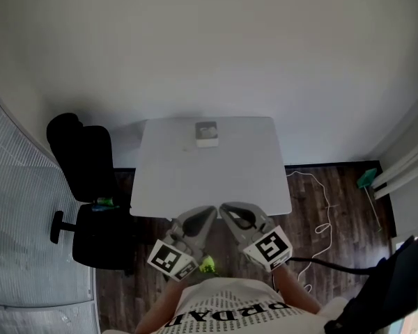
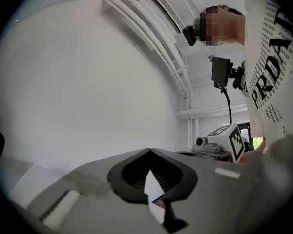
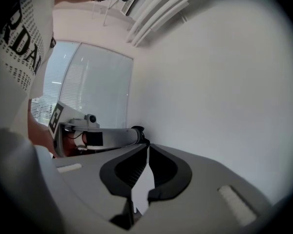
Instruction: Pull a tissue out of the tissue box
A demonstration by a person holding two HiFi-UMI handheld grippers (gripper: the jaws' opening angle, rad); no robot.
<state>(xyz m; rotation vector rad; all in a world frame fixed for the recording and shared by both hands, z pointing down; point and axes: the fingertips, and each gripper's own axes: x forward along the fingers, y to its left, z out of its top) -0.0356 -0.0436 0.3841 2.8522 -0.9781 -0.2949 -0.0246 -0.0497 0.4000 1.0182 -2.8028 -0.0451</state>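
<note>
1. Desk (image 1: 195, 179): a white top seen from above in the head view. The middle of its near edge is covered by the two tools.
2. Tissue box (image 1: 207, 134): stands at the middle of the desk's far edge, well apart from both tools. It is too small here to show whether a tissue rises from its opening. Neither gripper view shows it.
3. Left tool (image 1: 212, 210): held over the desk's near edge and angled toward the right tool. In the left gripper view its jaws are pressed together tip against tip, with nothing between them. The tool's grey body hides everything below it, and only white wall shows beyond.
4. Right tool (image 1: 223, 208): just beside the left tool, the two tips nearly meeting. In the right gripper view its jaws are likewise pressed together and empty. The desk top is hidden behind the tool's body.
5. Marker cubes, left (image 1: 173, 259) and right (image 1: 268, 248): these cover most of the hands that hold the tools.
6. Office chair (image 1: 90, 186): black, beside the desk's left edge.
7. Floor (image 1: 348, 221): dark wood, with a thin white cable (image 1: 325, 199) off the desk's right edge. A small green object (image 1: 367, 178) by the wall cannot be identified.
8. Shirt (image 1: 230, 315): white with dark print, cut off by the bottom edge.
</note>
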